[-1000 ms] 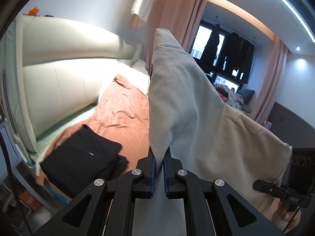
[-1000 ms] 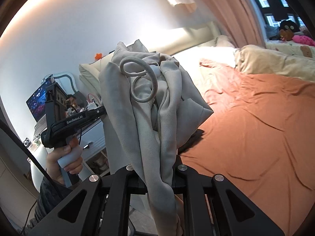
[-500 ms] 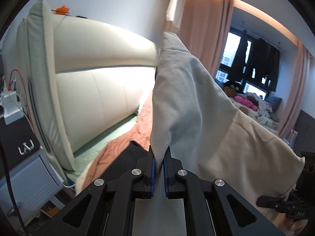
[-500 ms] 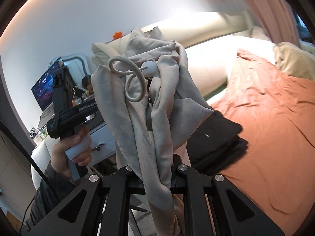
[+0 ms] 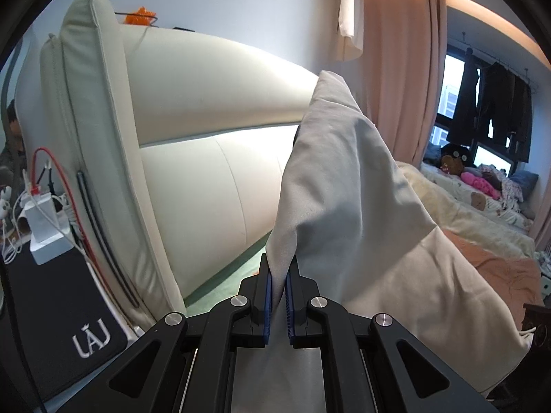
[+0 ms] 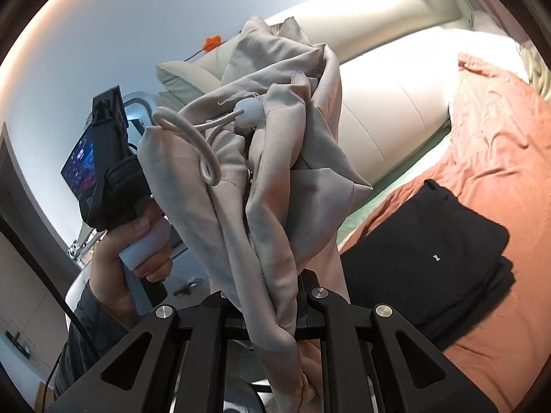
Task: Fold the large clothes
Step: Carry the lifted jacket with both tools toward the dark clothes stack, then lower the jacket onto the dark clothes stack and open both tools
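A large beige-grey garment (image 5: 351, 206) hangs in the air, held by both grippers. My left gripper (image 5: 278, 296) is shut on one edge of it, the cloth rising to a peak above the blue pads. My right gripper (image 6: 267, 309) is shut on a bunched part of the garment (image 6: 268, 179), where a drawstring loop (image 6: 193, 144) and a white toggle (image 6: 249, 112) show. The right fingertips are hidden by the cloth. The left gripper's body and the hand holding it (image 6: 137, 241) show left of the garment in the right wrist view.
A bed with an orange sheet (image 6: 489, 144) lies to the right, with a folded black garment (image 6: 427, 251) on it. A padded cream headboard (image 5: 193, 137) stands close on the left. A nightstand with cables and a charger (image 5: 41, 220) is at the far left. Curtains and a window (image 5: 482, 103) are behind.
Both grippers have swung left toward the headboard with the garment. In the left view the black garment and orange sheet have dropped out of sight; the nightstand has come in.
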The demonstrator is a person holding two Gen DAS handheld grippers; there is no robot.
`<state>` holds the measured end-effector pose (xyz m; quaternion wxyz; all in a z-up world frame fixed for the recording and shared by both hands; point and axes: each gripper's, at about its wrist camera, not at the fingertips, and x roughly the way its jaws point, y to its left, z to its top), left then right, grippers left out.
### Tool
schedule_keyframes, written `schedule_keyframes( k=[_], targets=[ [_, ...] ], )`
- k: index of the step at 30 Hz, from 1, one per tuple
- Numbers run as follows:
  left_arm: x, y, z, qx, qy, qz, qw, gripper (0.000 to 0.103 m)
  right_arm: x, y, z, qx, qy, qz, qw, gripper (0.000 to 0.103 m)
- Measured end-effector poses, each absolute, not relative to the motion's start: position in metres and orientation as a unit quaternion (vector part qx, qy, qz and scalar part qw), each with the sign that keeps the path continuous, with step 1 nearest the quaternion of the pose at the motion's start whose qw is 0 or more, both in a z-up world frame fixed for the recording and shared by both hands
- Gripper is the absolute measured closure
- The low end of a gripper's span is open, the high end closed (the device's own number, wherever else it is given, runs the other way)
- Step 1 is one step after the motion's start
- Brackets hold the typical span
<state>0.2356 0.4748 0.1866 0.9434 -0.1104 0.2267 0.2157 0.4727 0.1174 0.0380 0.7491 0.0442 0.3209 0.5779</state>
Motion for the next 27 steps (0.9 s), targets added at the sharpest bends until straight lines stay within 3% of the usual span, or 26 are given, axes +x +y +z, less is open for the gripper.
schedule_keyframes(
  k=[7,10,14,18,20,22,27],
  targets=[
    [0.304,0.489,0.146,-0.11,0.254,0.218,0.936,0.096,0.54,0.088,0.005,0.083,0.343,0.559,0.75,0.095],
    [0.333,0.499,0.115,-0.128,0.275,0.23,0.925,0.091,0.571,0.071,-0.015,0.094,0.357,0.534,0.761,0.095],
    [0.334,0.494,0.087,-0.138,0.258,0.23,0.928,0.087,0.604,0.051,-0.057,0.082,0.391,0.479,0.782,0.095],
    [0.318,0.488,0.061,-0.142,0.294,0.235,0.916,0.085,0.639,0.019,-0.1,0.102,0.427,0.43,0.789,0.095],
    [0.304,0.483,0.045,-0.149,0.315,0.24,0.906,0.073,0.654,-0.003,-0.12,0.141,0.446,0.424,0.776,0.095],
    [0.284,0.48,0.028,-0.167,0.328,0.251,0.895,0.047,0.659,-0.016,-0.132,0.164,0.458,0.422,0.765,0.093],
    [0.238,0.472,0.0,-0.202,0.338,0.262,0.881,0.042,0.663,-0.036,-0.145,0.202,0.474,0.421,0.746,0.088]
  ],
)
